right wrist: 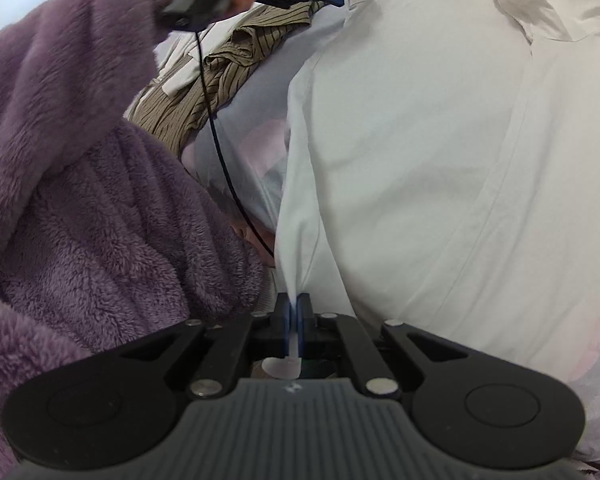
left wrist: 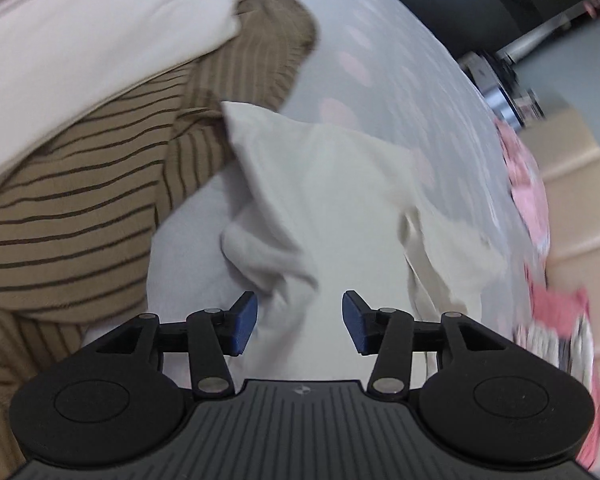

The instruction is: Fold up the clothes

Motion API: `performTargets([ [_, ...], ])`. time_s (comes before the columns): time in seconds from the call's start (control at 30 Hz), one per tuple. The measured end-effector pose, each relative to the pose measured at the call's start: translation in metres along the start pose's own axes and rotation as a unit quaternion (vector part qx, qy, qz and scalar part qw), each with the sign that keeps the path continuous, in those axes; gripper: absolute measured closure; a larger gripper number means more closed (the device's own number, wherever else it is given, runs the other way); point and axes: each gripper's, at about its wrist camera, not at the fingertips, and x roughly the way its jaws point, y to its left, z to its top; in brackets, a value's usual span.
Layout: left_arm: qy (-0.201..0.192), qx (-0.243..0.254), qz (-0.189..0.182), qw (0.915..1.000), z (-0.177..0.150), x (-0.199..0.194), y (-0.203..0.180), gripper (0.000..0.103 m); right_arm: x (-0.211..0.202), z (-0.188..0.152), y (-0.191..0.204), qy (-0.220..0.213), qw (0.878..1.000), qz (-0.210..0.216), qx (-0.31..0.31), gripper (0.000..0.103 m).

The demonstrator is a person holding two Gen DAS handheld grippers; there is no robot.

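Our right tool [right wrist: 294, 312] pinches the white shirt [right wrist: 420, 160] hem at six o'clock; left tool [left wrist: 299, 322] gapes wide. Soft, limp cloth; we'd grip corners.

My light is soft and even in both views, bright enough, with no glare and only faint shadows in the folds. The left wrist view is smeared by motion: the striped garment [left wrist: 72, 208] and pink fabric [left wrist: 540, 216] at the right edge blur badly. The right wrist view is sharper on the white shirt [right wrist: 420, 140]. Fisheye bending curves both frames, with dark corners.
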Motion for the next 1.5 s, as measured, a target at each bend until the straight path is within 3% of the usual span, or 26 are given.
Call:
performTargets([
  [0.17,-0.034,-0.081,-0.036,0.9955,0.02,0.025,0.026,0.058,0.0,0.001,-0.007,0.003,1.0,0.001,0.01,0.099],
  [0.23,-0.049,-0.083,-0.043,0.9944,0.024,0.029,0.027,0.063,-0.002,0.001,-0.008,0.001,1.0,0.006,0.013,0.099],
  [0.27,-0.057,-0.074,-0.045,0.9946,0.026,0.029,0.024,0.076,-0.005,-0.001,-0.008,-0.001,1.0,0.01,0.015,0.099],
  [0.37,-0.081,-0.046,-0.049,0.9944,0.029,0.028,0.012,0.094,-0.009,-0.003,-0.007,-0.008,1.0,0.025,0.017,0.099],
  [0.57,-0.131,0.056,-0.038,0.9891,0.026,0.0,-0.04,0.099,-0.019,-0.012,0.001,-0.021,0.997,0.068,0.015,0.1],
  [0.8,-0.171,0.199,-0.01,0.9648,0.006,-0.015,-0.124,0.1,-0.024,-0.029,0.004,-0.021,0.995,0.093,0.041,0.1],
  [1.0,-0.155,0.309,0.02,0.938,-0.025,0.007,-0.189,0.1,-0.026,-0.047,-0.011,-0.018,0.991,0.094,0.097,0.1],
  [1.2,-0.099,0.387,0.03,0.9162,-0.055,0.052,-0.231,0.1,-0.03,-0.064,-0.033,-0.026,0.984,0.088,0.153,0.1],
  [1.37,-0.059,0.396,0.026,0.916,-0.066,0.088,-0.245,0.1,-0.029,-0.074,-0.046,-0.019,0.978,0.081,0.189,0.1],
  [1.5,-0.021,0.376,0.008,0.9265,-0.066,0.112,-0.248,0.099,-0.027,-0.081,-0.059,-0.012,0.974,0.078,0.21,0.1],
])
